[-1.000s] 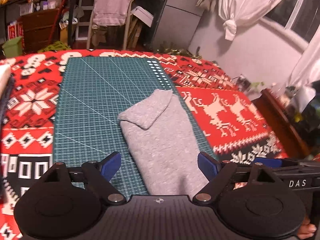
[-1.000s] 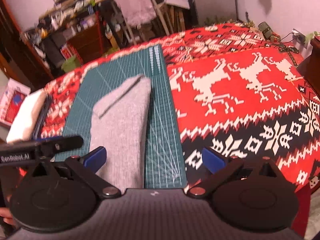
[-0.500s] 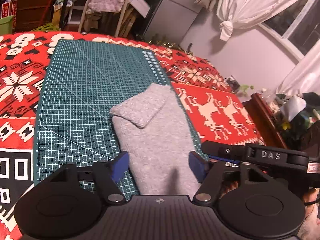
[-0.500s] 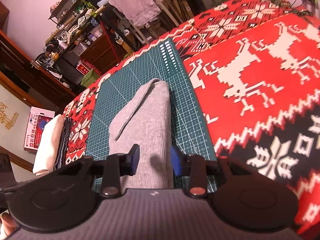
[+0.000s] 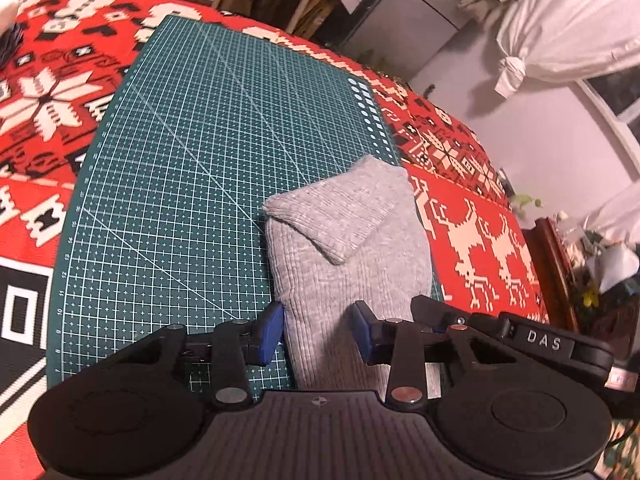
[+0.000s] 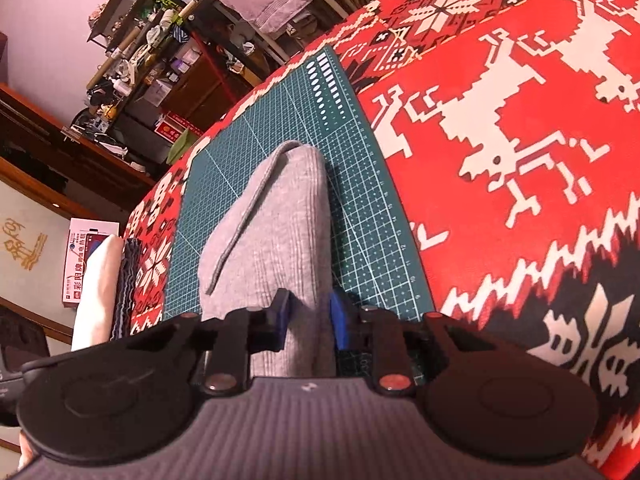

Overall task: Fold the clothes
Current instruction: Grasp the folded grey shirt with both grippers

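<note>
Left wrist view: grey knit garment (image 5: pixel 348 248) on green cutting mat (image 5: pixel 180 184), long axis running straight ahead from the left gripper (image 5: pixel 318 330). Near end lies between the jaws, which are narrowed to a gap about the cloth; contact not settled. Far end folded back as a flap. The other tool sits just beside, to the right.

Right wrist view: same garment (image 6: pixel 276 232), near the mat's (image 6: pixel 360 208) right edge, over a red patterned cover (image 6: pixel 520 160). Right gripper (image 6: pixel 308 322) jaws narrow, pinching the near end's right side.
</note>
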Demonstrator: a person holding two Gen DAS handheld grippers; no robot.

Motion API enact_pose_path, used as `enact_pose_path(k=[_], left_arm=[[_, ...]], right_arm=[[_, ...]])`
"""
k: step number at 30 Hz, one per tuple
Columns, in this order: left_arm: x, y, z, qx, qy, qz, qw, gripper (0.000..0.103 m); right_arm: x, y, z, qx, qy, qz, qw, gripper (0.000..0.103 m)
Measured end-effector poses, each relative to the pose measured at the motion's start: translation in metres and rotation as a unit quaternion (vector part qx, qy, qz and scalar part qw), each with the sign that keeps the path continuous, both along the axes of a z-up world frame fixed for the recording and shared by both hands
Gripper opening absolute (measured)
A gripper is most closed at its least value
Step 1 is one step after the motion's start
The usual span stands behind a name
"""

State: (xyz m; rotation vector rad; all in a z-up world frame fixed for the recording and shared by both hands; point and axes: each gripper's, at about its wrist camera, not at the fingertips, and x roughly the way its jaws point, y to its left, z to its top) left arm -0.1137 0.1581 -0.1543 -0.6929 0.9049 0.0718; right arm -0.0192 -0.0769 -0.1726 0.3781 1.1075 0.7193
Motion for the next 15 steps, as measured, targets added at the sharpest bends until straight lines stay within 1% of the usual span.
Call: enact_pose_path(k=[3, 5, 6, 8, 9, 10, 15], left_arm=[[-0.002, 0.006, -0.003, -0.02, -0.004, 0.011, 0.9997, 0.035], [-0.003, 0.008, -0.004, -0.023, -0.006, 0.016, 0.9996, 0.031], [-0.004, 0.009, -0.005, -0.025, -0.006, 0.018, 0.9995, 0.028], [-0.006, 0.009, -0.005, -0.034, -0.013, 0.028, 0.9989, 0.021], [-0.008, 0.01, -0.006, -0.039, -0.016, 0.034, 0.9986, 0.017], [-0.009, 0.009, -0.005, -0.039, -0.021, 0.039, 0.9983, 0.015], [-0.014, -0.003, 0.016, 0.014, -0.053, 0.039, 0.9977, 0.013]], right_arm=[[-0.001, 0.006, -0.001, -0.006, -0.007, 0.005, 1.0, 0.024], [-0.004, 0.009, 0.0, -0.014, -0.017, 0.005, 1.0, 0.018], [-0.006, 0.01, 0.001, -0.018, -0.022, 0.005, 1.0, 0.018], [-0.011, 0.012, 0.004, -0.028, -0.033, 0.005, 0.999, 0.012], [-0.014, 0.012, 0.007, -0.033, -0.039, 0.005, 0.999, 0.011], [-0.017, 0.014, 0.012, -0.041, -0.048, 0.005, 0.998, 0.011], [-0.03, 0.025, 0.041, -0.063, -0.097, 0.017, 0.993, 0.01]])
